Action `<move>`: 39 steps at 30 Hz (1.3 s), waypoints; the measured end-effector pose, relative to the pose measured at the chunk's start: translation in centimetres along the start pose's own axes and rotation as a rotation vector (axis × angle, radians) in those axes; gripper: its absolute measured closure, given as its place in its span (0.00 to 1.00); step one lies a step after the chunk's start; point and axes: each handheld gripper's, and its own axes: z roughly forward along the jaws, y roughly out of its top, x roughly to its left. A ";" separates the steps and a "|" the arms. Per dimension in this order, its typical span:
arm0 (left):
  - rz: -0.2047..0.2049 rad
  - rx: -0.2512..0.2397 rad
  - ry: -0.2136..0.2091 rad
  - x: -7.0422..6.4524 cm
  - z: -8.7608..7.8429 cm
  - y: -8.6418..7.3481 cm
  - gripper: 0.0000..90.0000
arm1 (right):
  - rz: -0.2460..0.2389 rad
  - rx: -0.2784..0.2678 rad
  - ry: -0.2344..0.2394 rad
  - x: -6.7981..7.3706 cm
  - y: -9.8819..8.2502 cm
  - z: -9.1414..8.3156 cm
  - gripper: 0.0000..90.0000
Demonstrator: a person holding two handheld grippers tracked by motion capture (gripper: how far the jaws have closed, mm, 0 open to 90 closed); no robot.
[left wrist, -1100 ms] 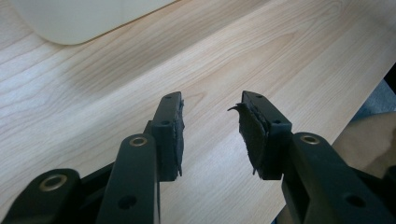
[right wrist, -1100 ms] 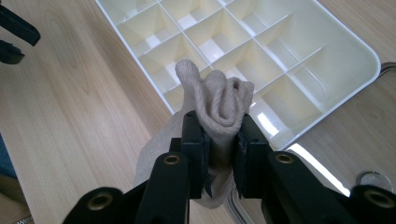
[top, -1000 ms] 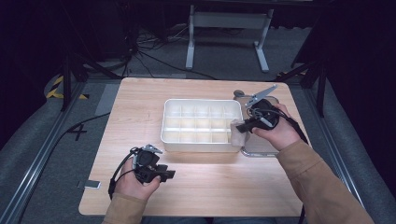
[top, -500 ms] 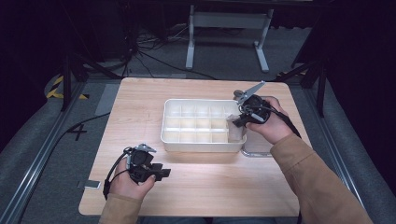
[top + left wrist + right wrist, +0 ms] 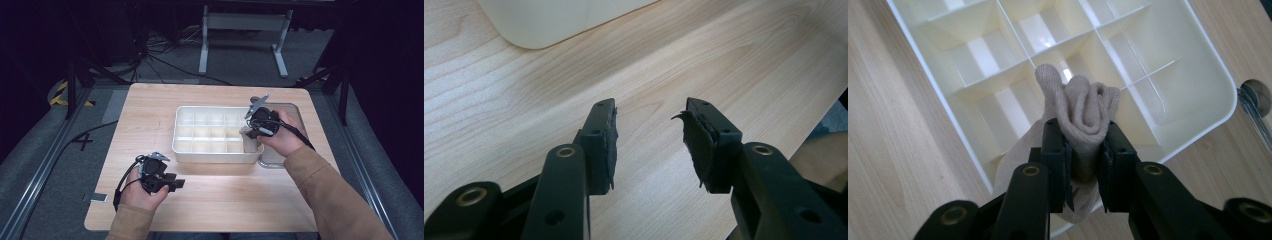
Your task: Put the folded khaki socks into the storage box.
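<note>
The right gripper (image 5: 1083, 167) has its two black jaws squeezed on a rolled-up sock (image 5: 1083, 120). The sock is soft, beige and knitted, folded into a fat bundle, with some loose cloth hanging below the jaws. It hangs over the near right corner of a white plastic box (image 5: 180, 127). Thin walls split the box into many small square cups, smooth and shiny. Just beside the box, on its right, lies a flat metal tray (image 5: 295, 107).

The left gripper (image 5: 649, 145) is well apart from the box, near the front of the table (image 5: 150, 105). Its jaws stand open with nothing between them. Their dark pads (image 5: 696, 145) look rough and torn. The table is pale wood with wavy lines.
</note>
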 end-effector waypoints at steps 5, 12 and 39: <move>0.001 0.004 -0.003 -0.1 0.1 0.1 0.63 | -0.005 0.041 -0.011 -0.1 -0.6 1.3 0.84; 0.006 0.010 0.000 -0.1 0.2 0.1 0.63 | -0.021 0.077 -0.006 0.3 -0.9 2.7 0.85; 0.008 0.017 0.001 -0.2 0.4 0.1 0.63 | 0.048 0.265 0.107 0.4 -1.1 6.7 0.86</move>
